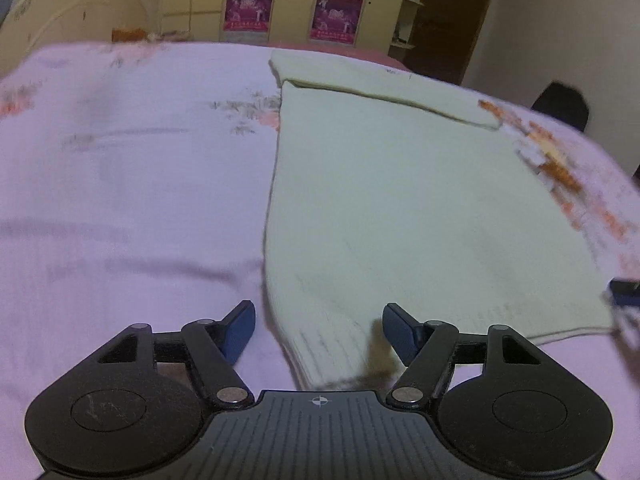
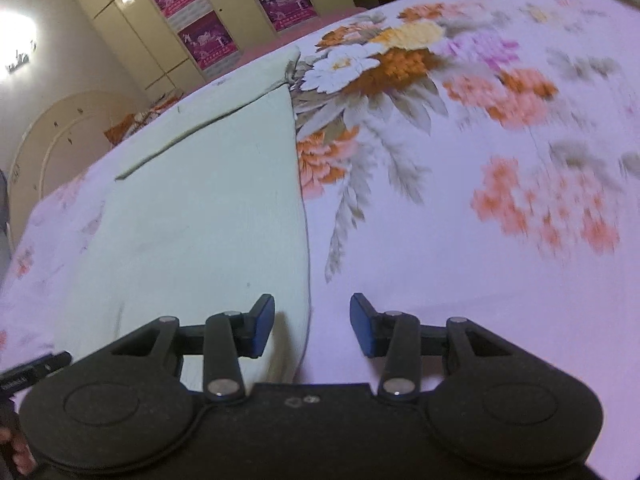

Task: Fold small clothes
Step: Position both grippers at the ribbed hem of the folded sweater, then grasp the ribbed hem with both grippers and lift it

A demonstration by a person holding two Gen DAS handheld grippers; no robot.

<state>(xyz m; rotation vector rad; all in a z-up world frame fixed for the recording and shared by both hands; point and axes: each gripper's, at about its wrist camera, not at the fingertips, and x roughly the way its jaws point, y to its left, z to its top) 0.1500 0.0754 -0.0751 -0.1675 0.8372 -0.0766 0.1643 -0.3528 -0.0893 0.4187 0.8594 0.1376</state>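
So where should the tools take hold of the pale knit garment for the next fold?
Probably the near ribbed hem of the pale knit garment, one corner per tool, coming from the near edge: it lies flat, its far end already folded, and both open tools straddle those corners.

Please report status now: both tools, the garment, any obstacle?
Left tool open at garment corner. Right tool open over its other edge. Nothing blocking.

One pale green garment (image 1: 400,200) ahead of the grippers, one floral bedsheet (image 1: 120,160) beneath, four pink posters (image 1: 250,8) beyond, two grippers.
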